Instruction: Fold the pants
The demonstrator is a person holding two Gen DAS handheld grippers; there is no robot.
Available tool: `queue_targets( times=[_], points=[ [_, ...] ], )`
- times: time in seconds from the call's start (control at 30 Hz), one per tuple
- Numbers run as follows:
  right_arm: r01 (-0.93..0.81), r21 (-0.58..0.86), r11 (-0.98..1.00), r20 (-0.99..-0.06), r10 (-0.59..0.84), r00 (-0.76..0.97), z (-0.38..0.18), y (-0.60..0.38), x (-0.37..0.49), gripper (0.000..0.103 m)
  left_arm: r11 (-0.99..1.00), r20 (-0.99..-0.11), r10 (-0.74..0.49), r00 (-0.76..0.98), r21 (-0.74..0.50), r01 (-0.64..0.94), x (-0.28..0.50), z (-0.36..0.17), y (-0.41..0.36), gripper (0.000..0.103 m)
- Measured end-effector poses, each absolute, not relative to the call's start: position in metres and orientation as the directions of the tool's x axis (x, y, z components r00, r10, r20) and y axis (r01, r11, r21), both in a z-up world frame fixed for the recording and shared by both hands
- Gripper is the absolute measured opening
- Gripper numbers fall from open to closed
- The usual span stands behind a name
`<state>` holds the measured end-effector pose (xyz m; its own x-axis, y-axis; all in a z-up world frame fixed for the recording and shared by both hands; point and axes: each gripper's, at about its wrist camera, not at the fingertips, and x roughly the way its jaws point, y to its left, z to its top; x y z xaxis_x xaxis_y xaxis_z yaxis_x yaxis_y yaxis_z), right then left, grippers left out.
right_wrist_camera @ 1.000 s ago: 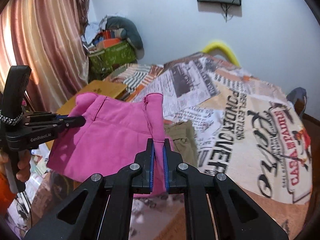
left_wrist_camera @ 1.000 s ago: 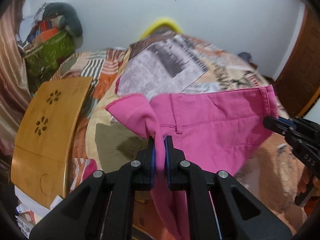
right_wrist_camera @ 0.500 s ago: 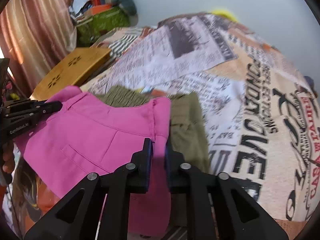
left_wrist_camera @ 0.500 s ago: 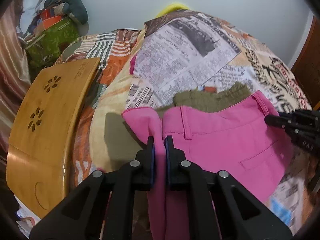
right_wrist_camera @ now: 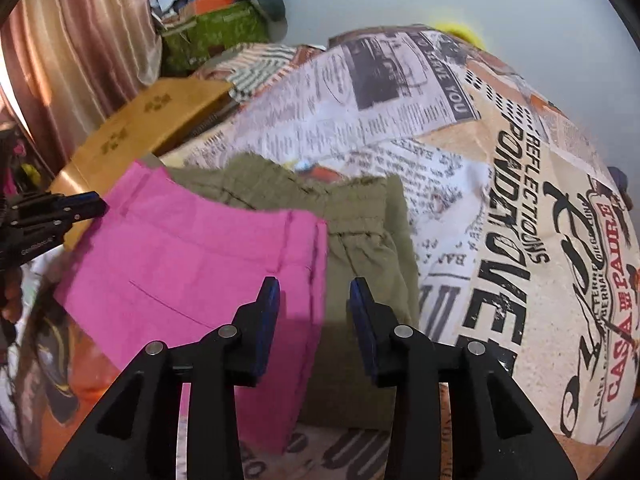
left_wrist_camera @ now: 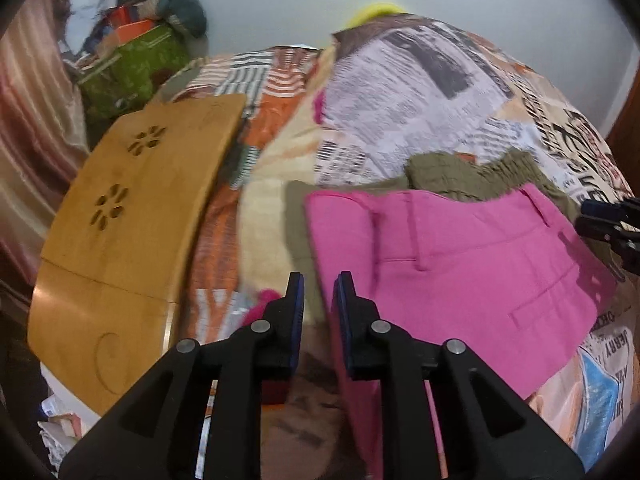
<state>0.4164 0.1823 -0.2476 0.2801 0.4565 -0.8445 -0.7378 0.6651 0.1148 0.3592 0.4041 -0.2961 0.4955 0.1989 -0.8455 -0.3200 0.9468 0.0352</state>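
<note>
Lying flat, pink pants (left_wrist_camera: 460, 264); both grippers released

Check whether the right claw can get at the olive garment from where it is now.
Probably yes: the right claw stands open above the olive garment; the pink pants cover only its left part.

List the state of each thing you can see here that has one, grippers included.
pink pants: folded, lying flat, partly over the olive garment
olive garment: flat on the bedspread
left gripper: jaws just opened, nothing pinched
right gripper: jaws just opened, pants released
wooden lap table: lying on the bed
</note>
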Motion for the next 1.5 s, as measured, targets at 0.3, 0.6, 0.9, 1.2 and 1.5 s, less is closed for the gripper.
queue_targets(
  times=[0.3, 0.6, 0.9, 1.2, 1.5],
  points=[
    [-0.759, 0.094, 0.644, -0.893, 0.391, 0.222, -0.276, 0.191, 0.413, 0.033, 0.935, -0.880, 0.213, 0.425, 0.058, -0.349, 0.347, -0.321, 0.415, 0.017],
    [-0.738, 0.148, 0.658, -0.776, 0.540, 0.326, -0.191, 0.146, 0.389, 0.033, 0.952, -0.809, 0.192, 0.555, 0.016, -0.306, 0.314, -0.242, 0.373, 0.018],
    [-0.768, 0.157, 0.621, -0.577, 0.688, 0.439, -0.076, 0.099, 0.321, 0.033, 0.965, -0.615, 0.205, 0.761, -0.005, -0.264, 0.240, -0.108, 0.292, 0.037],
    [-0.805, 0.157, 0.572, -0.357, 0.793, 0.494, -0.001, 0.050, 0.234, 0.033, 0.970, -0.365, 0.230, 0.902, 0.010, -0.243, 0.137, -0.012, 0.220, 0.047],
    [-0.810, 0.116, 0.575, -0.195, 0.813, 0.549, 0.021, 0.015, 0.154, 0.033, 0.970, -0.232, 0.236, 0.944, 0.001, -0.243, 0.052, 0.020, 0.171, 0.053]
  ],
)
